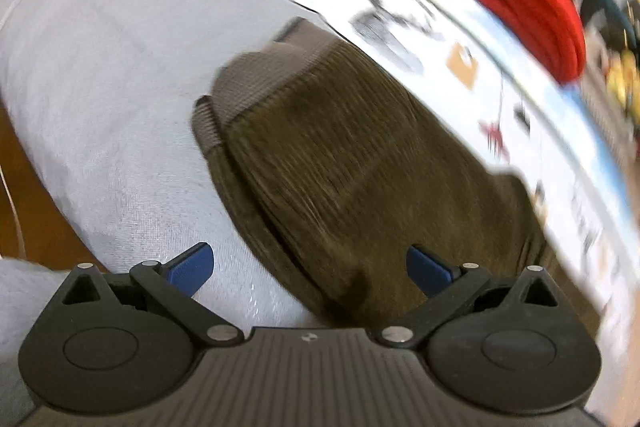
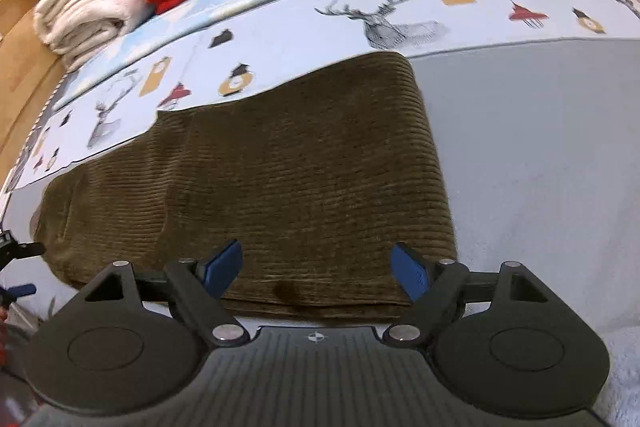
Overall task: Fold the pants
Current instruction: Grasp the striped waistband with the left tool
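Both grippers' jaws gape; pants (image 2: 280,179) waistband blurred

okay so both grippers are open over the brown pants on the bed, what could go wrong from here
1. The pants lie in stacked layers at the near edge. The right gripper, jaws open, might pinch only the top layer, so the fold would come apart.
2. The left gripper straddles the pants' edge, one finger over the grey sheet. Closing there could pick up sheet too.
3. The left view is motion-blurred; a fast approach may rumple the cloth.
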A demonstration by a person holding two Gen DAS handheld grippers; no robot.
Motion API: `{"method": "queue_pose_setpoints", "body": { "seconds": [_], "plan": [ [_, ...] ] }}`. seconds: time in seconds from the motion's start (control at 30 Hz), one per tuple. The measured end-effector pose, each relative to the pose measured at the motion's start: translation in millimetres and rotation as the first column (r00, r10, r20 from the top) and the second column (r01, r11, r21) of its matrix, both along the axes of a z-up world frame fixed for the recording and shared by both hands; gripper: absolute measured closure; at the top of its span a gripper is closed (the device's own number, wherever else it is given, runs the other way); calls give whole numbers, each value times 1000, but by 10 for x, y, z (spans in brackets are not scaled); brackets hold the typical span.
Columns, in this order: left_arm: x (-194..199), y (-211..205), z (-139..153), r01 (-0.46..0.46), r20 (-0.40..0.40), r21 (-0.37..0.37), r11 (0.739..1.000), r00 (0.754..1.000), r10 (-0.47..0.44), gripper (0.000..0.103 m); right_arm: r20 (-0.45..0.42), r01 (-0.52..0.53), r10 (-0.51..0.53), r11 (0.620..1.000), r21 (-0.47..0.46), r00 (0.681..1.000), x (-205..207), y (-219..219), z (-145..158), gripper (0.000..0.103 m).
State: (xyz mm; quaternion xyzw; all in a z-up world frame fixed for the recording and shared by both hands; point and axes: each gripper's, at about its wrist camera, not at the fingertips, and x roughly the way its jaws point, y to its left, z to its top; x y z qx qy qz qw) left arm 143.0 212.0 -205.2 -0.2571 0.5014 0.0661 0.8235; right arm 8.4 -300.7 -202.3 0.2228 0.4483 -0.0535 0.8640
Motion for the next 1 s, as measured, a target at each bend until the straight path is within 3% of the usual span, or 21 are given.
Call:
{"method": "queue_pose_setpoints", "body": {
  "seconds": [0.1,0.2,0.53,0.8,0.9,1.0],
  "plan": [
    [15,243,-115,-112,-16,-108,988,994,111,0,15,-2,2,1000,-3,1000,-16,30,14,20],
    [56,359,-147,-155,-29,-116,981,988,153,0,8,-5,5,1000,-27,1000,0,58,16,20],
    [218,463,-368,-187,-79,-157,970,981,177,0,20,44,-43,999,-23,999,10,-10,27,20],
    [231,664,-464,-302,-97,-264,916,953,286,0,37,56,-55,998,-7,998,39,-53,19,20],
    [261,667,-443,-303,-91,-266,915,953,290,0,36,61,-61,998,-4,997,53,-59,12,20],
    [287,674,-425,-278,-47,-353,893,959,280,0,36,61,-61,998,-6,997,55,-57,11,20]
  ]
}}
